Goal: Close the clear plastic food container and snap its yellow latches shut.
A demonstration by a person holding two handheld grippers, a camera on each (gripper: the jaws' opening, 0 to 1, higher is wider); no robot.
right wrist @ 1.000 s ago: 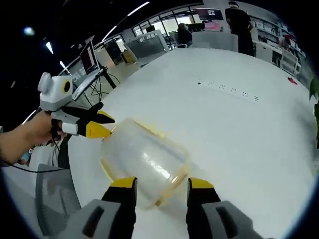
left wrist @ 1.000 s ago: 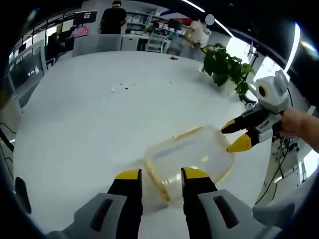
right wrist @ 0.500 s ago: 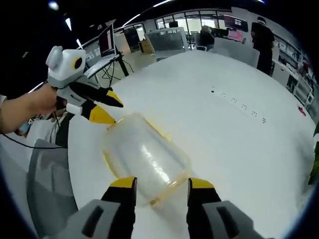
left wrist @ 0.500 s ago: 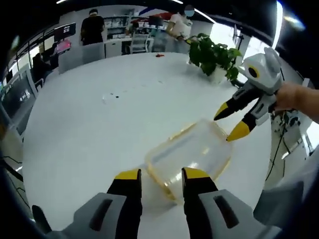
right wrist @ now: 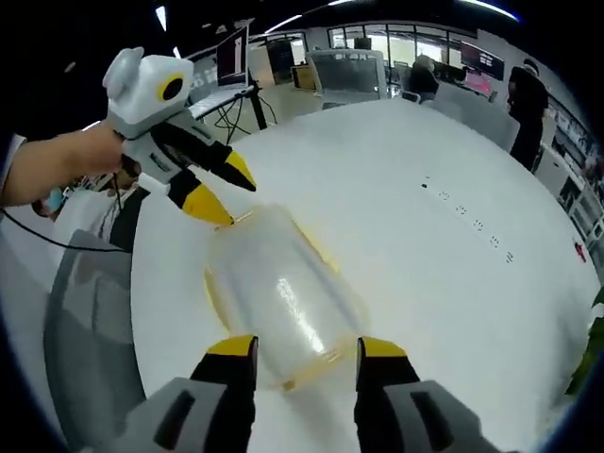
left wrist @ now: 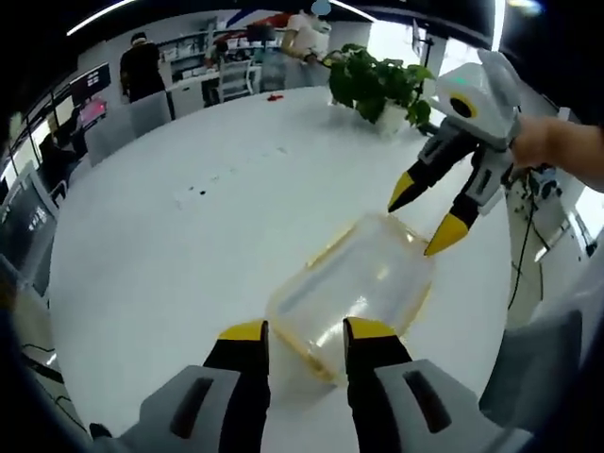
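Container sits lower centre on the counter, seemingly lidded. Left tongs and right tongs both apart, flanking opposite ends. Risk: uneven pressure slides it, latches missed.

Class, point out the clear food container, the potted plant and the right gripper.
clear food container [left wrist: 351,288], left gripper view, lid top.
potted plant [left wrist: 377,83], left gripper view, leaves.
right gripper [left wrist: 427,222], left gripper view, between its yellow tips.

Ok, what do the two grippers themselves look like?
Both match. The left gripper and right gripper have grey bodies and black fingers capped in yellow. Seen from the other side, each carries a white, rounded housing on top, and a bare hand grips the right one. No sleeve or cable on them is clear.
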